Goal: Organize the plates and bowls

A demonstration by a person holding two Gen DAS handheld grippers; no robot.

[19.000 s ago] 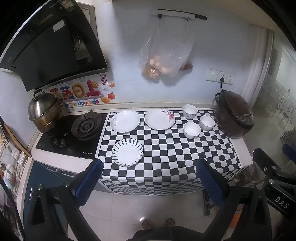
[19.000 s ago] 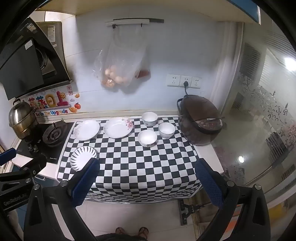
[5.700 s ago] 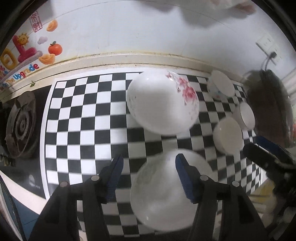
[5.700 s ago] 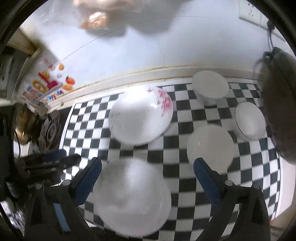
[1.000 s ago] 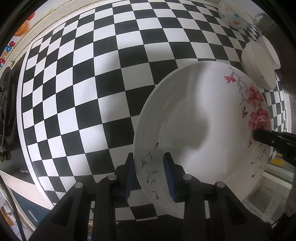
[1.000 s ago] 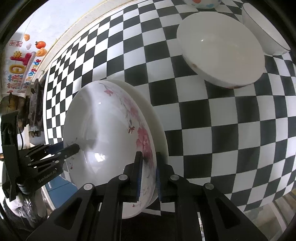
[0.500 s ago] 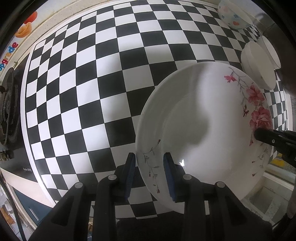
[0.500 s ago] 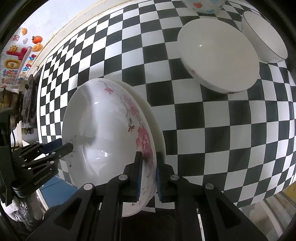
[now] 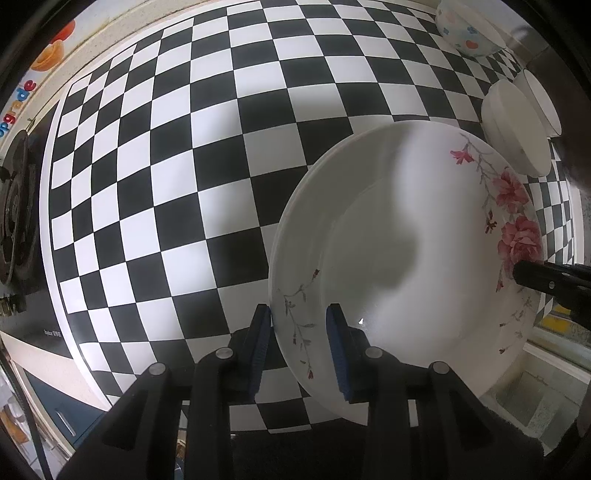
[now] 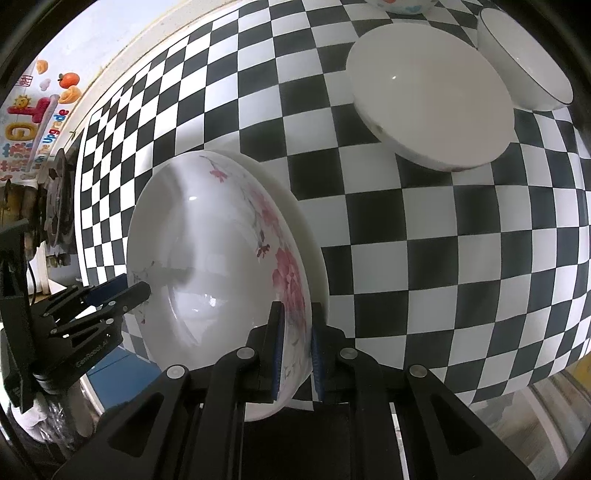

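The left hand-held gripper (image 9: 299, 347) sits at the bottom centre of the left wrist view, its blue pads pinching the near-left rim of the flowered plate (image 9: 406, 258). The right hand-held gripper (image 10: 295, 350), bottom centre of its own view, is pressed narrowly onto the opposite rim of that plate (image 10: 207, 258), right at the pink blossoms. Each camera catches the other tool: the right one pokes in as a black tip at the right edge of the left view, touching the rim by the roses, and the left one shows at the lower left of the right view, touching the plate's far rim.

Only the right view shows clearly a second, plain white plate (image 10: 314, 254) stacked under the flowered one, its edge peeking out on the right side. The stack lies on the checked cloth (image 9: 184, 166) over the worktop, near its front edge.

The right view looks into a plain bowl (image 10: 428, 96) at the upper right, with a dark-rimmed bowl (image 10: 524, 59) beyond it. The left view sees these side-on at its right edge and also a patterned bowl (image 9: 465, 33) at the top right. A gas burner (image 9: 14, 206) shows at the left view's left edge, and a colourful wall sticker (image 10: 33, 114) at the upper left of the right view.
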